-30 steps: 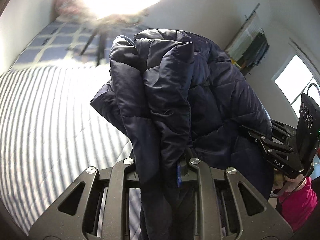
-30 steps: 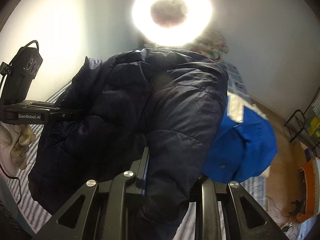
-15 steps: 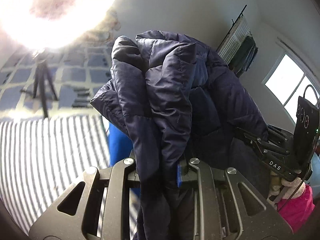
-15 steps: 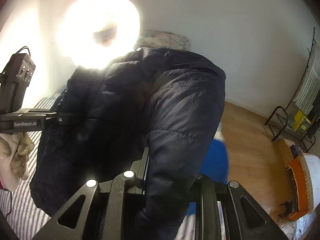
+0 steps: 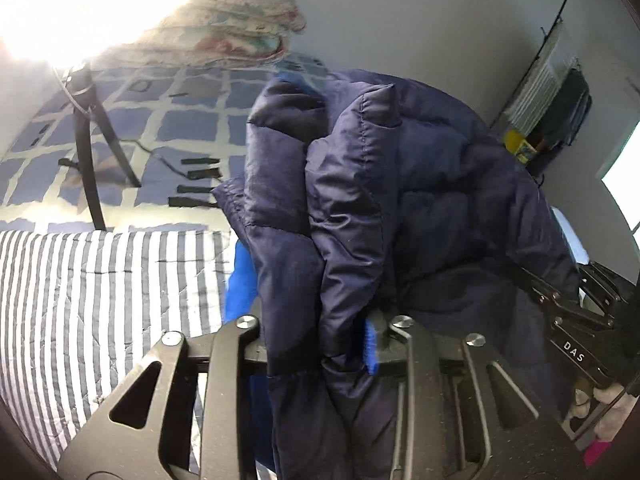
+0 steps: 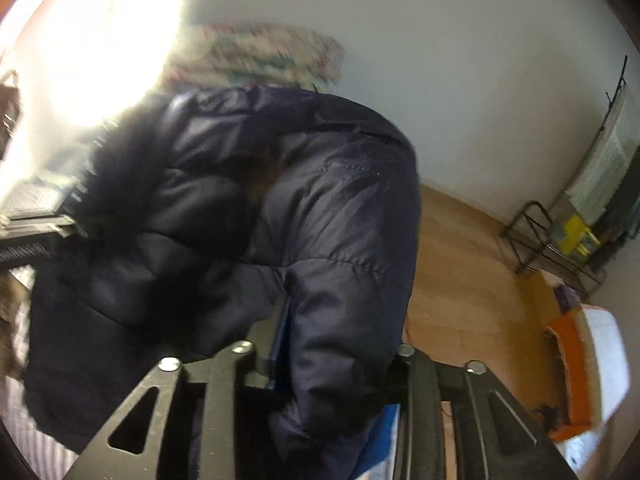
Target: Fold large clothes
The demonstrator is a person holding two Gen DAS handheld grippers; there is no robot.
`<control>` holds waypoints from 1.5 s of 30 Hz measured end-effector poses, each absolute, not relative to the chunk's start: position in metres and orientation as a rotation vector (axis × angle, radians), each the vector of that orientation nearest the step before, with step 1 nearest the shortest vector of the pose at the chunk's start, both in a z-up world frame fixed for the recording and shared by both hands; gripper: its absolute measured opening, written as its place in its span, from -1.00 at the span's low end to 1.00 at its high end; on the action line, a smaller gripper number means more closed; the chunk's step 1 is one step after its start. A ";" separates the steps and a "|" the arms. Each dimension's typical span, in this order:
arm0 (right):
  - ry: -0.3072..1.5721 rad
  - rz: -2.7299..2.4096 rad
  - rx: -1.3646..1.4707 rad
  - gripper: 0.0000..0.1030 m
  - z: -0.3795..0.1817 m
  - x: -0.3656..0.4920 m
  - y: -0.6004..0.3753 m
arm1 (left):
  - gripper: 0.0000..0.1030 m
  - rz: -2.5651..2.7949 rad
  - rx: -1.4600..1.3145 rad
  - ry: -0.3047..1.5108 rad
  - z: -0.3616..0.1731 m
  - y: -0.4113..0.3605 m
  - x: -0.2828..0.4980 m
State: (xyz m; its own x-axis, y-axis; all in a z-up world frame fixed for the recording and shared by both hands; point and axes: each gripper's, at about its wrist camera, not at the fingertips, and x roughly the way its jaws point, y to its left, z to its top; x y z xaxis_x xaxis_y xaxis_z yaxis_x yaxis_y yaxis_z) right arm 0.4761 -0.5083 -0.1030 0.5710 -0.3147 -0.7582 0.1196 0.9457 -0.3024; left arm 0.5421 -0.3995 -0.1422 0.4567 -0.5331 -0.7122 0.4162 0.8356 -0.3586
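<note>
Both grippers, left [image 5: 320, 332] and right [image 6: 328, 360], jaws just eased wider, still pinch bunched folds of the navy puffer jacket [image 5: 400, 200], holding it over the striped bedspread [image 5: 100, 300], apparently to lower it there.

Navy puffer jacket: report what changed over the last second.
Both grippers carried the navy puffer jacket sideways, from over the striped bedding toward the bed's edge and wooden floor. The left gripper and right gripper have just been opening, jacket fabric between the jaws. The jacket remains bunched.
</note>
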 end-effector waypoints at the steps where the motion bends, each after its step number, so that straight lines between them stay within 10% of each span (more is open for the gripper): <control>1: 0.938 -0.265 -0.229 -0.13 -0.107 0.479 -0.513 | -0.27 -0.584 -0.137 0.931 -0.144 -0.399 0.543; 23: 0.879 -0.335 -0.172 0.17 -0.077 0.441 -0.537 | -0.13 -0.490 -0.051 0.857 -0.091 -0.367 0.503; 45: 0.711 -0.265 -0.078 0.35 0.041 0.278 -0.427 | -0.13 -0.627 0.047 0.647 0.023 -0.275 0.282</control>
